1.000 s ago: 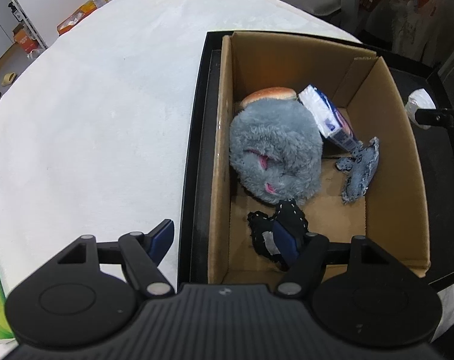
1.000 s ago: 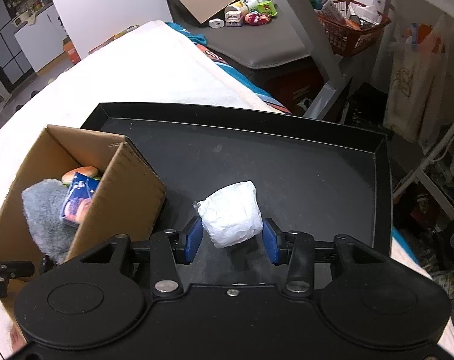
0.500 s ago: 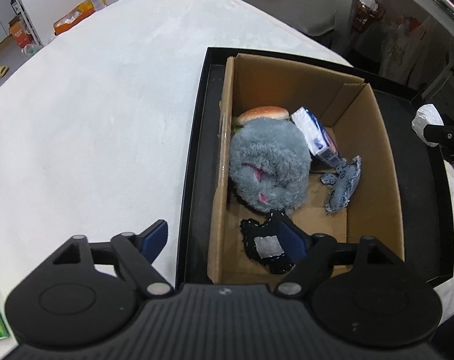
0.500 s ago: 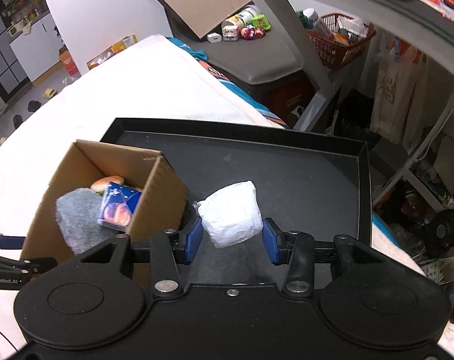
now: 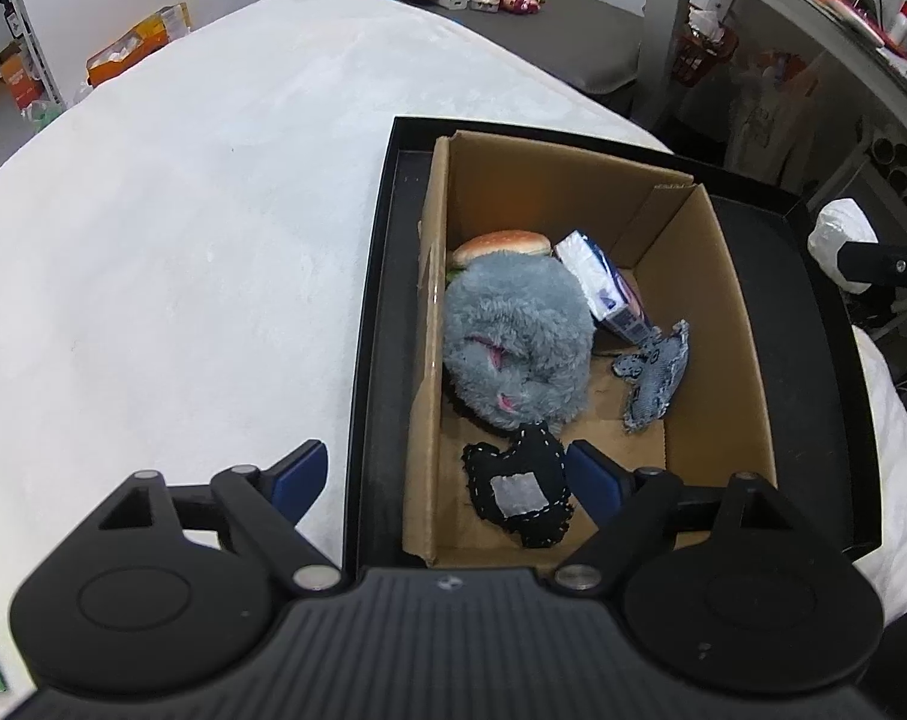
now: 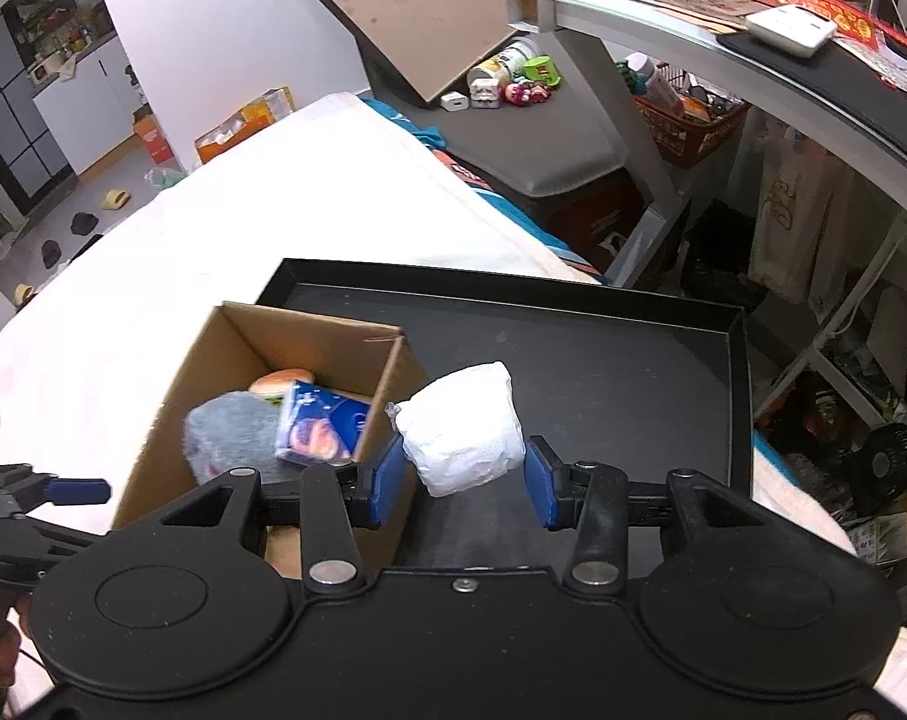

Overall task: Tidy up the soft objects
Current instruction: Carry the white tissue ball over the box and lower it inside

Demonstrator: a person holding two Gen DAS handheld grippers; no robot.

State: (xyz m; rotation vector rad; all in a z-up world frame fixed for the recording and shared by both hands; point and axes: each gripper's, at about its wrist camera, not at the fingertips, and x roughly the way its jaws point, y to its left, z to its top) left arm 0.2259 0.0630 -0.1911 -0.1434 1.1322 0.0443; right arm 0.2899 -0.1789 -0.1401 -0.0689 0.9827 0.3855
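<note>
L tongs (image 5: 447,480) hang over the near end of the cardboard box (image 5: 735,324), jaws wide apart & just been opening; nothing gripped. The black stitched patch toy (image 5: 522,495) lies loose on the box floor between the blue pads, touching neither as far as can be seen.

Also in box: grey plush (image 5: 516,339) against the left wall, burger toy (image 5: 501,246) behind it, blue-white tissue pack (image 5: 603,288) leaning at the back, denim scrap toy (image 5: 654,375) towards the right wall. Box sits in a black tray (image 5: 372,330) on a white bed cover (image 5: 183,240).

R tongs (image 6: 464,477) are clamped on a white wrapped bundle (image 6: 462,432), held up off the tray (image 6: 633,372), just right of the box's (image 6: 201,372) corner. L view shows the same bundle (image 5: 840,234) at far right, above tray's edge.
</note>
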